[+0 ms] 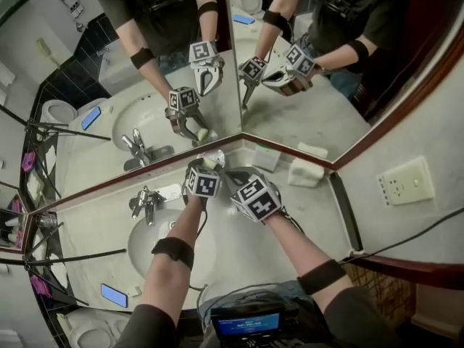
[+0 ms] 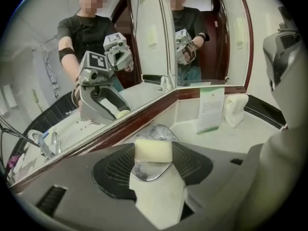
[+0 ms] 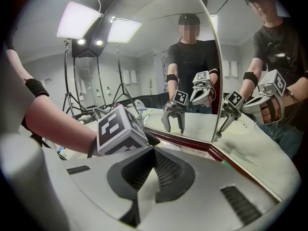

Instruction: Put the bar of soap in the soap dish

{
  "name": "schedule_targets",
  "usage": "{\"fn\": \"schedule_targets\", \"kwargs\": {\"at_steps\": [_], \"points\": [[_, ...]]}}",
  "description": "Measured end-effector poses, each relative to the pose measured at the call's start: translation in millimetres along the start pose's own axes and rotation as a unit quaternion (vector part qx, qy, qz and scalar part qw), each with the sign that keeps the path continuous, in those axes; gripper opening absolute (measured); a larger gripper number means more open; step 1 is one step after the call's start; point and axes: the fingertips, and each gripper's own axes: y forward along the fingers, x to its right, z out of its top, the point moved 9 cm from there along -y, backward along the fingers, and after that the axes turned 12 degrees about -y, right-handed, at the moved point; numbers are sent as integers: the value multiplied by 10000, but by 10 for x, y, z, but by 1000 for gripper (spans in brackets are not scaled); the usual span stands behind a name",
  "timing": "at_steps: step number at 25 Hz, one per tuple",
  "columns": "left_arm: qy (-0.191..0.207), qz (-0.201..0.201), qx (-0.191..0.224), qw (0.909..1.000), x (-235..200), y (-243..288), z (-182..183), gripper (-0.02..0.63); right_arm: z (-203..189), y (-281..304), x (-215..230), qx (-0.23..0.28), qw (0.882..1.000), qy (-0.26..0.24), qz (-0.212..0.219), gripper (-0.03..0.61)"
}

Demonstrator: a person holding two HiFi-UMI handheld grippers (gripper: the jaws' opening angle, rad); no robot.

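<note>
The left tongs [image 2: 153, 160] pinch the bar of soap [image 2: 153, 149] across its short ends, one dark ribbed pad [image 2: 117, 165] against each end. The pale yellow bar lies level between them. Directly under and beyond it is the soap dish [image 2: 157, 130], a round, shiny, clear-looking dish. Its far rim shows above the soap and its near rim below. Whether the bar already touches the dish cannot be told.

The dish stands on the pale worktop [image 1: 319, 216] in the far corner, where the two mirrors meet. Their dark red-brown lower edge [image 2: 144, 121] runs just behind the dish on both sides, so there is no room beyond it.

To the right, a small standing card [image 2: 210, 109] and a white object [image 2: 235, 109] sit near the mirror edge, apart from the dish, with bare worktop in between. To the left and nearer are the tap [image 1: 145, 203] and the basin [image 1: 156, 245].

The right tongs [image 3: 154, 167] are pressed together with nothing between them. In the head view they hang just right of the left ones, over the near side of the corner. The left marker cube [image 3: 120, 131] fills the left foreground of the right gripper view.
</note>
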Motion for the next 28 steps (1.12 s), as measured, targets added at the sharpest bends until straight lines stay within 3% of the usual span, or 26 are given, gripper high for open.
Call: {"fn": "schedule_targets", "kwargs": {"at_steps": [8,13,21,23,28], "points": [[-223,-53,32,9997,-35,76,33,251,-54,-25,59,-38,9999,99,-21,21],[-204,-96,105,9997,-16,56,38,299,-191,52,68,-114,9999,61,-32,21],[-10,19,357,9994,84,-254,81,296,-205,28,37,-8,9999,125,-11,21],[7,71,535,9985,100,-421,79,244,-189,0,25,23,9999,142,-7,21],[-109,90,1167,9931,188,-1011,29,2,-158,-100,-38,140,9998,135,38,21]]}}
